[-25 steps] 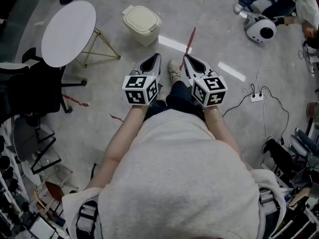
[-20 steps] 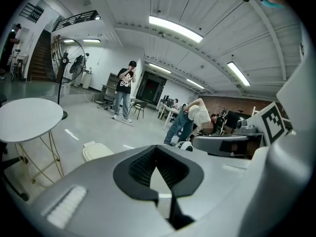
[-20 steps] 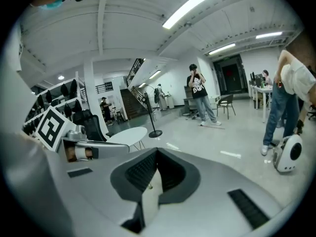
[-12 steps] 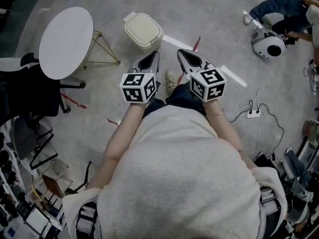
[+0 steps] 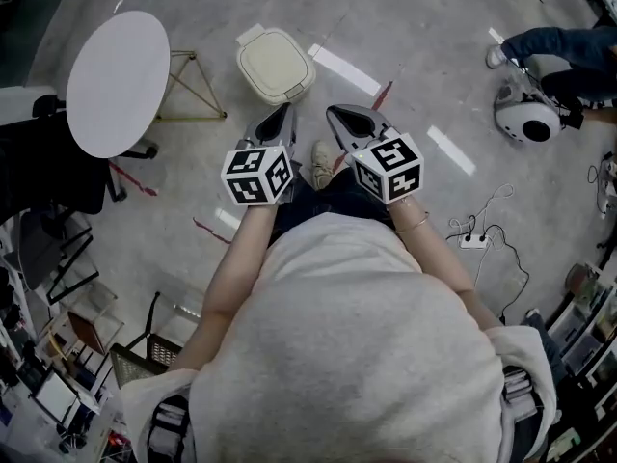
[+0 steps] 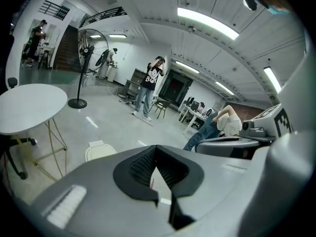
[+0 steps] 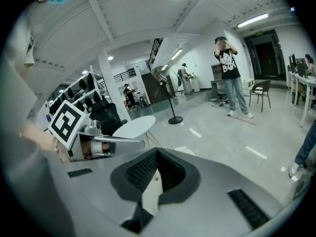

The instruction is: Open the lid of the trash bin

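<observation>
The cream trash bin (image 5: 275, 64) stands on the grey floor with its lid down, just ahead of both grippers. In the left gripper view the trash bin (image 6: 98, 151) shows low on the left, beyond the jaws. My left gripper (image 5: 275, 121) is shut with nothing in it and points at the bin from a short way off. Beside it, my right gripper (image 5: 339, 117) is shut and empty too. In the gripper views, the left gripper (image 6: 156, 148) and the right gripper (image 7: 158, 151) show closed tips and only floor behind them.
A round white table (image 5: 116, 80) on thin yellow legs stands left of the bin, with a black chair (image 5: 48, 177) beside it. A white round machine (image 5: 525, 119) and a seated person are at the far right. Cables and a power strip (image 5: 472, 241) lie on the floor at right.
The person has stepped closer to the bin; both grippers sit slightly further left and nearer the bin in the head view. Both stay shut.
</observation>
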`<state>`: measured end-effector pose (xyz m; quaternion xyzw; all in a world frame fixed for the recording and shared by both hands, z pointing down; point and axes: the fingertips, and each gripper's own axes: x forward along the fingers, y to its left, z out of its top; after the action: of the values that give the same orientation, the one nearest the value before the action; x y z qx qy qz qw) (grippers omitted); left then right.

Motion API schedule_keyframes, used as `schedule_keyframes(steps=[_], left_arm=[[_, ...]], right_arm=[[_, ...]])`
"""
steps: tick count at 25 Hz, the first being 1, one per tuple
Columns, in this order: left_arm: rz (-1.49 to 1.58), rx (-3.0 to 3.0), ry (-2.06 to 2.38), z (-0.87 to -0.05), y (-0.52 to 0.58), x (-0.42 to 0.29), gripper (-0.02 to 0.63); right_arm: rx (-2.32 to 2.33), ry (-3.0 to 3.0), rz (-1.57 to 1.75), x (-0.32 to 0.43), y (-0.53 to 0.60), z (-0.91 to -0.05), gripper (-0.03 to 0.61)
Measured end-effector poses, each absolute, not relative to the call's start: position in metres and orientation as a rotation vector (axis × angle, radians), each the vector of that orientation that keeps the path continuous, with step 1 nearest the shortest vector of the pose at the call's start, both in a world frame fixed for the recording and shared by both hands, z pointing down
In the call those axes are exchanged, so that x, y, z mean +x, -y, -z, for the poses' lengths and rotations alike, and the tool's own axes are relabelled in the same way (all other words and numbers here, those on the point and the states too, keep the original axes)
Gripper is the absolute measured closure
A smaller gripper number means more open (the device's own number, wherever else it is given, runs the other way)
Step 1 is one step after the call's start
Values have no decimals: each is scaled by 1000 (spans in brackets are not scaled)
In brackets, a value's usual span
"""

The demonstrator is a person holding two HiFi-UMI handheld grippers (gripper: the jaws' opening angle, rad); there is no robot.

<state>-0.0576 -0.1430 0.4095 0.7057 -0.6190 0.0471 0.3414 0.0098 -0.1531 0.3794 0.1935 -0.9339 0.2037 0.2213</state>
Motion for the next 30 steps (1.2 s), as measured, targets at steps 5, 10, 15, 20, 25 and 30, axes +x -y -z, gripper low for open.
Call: schedule_keyframes(steps=[5, 10, 15, 20, 25, 30], left_arm=[[-189, 1779, 1593, -433, 147, -54, 607], [-251, 1735, 1575, -455, 141, -57, 607], [-315, 1756, 1470, -490, 148, -53, 607], [-346, 1790, 1404, -510, 159, -53, 607], [-386, 1777, 1382, -542, 166, -66, 607], [-422, 1777, 1380, -583, 176, -85, 607]], right_arm=[[497, 2532, -628, 11, 165, -407, 571], [436, 2449, -584, 8, 161, -434, 571], [428, 2409, -589, 1, 167, -458, 571], [430, 2389, -649, -6, 166, -477, 571], [444, 2373, -575, -22, 171, -516, 571], [483, 2348, -598, -38, 187, -563, 571]])
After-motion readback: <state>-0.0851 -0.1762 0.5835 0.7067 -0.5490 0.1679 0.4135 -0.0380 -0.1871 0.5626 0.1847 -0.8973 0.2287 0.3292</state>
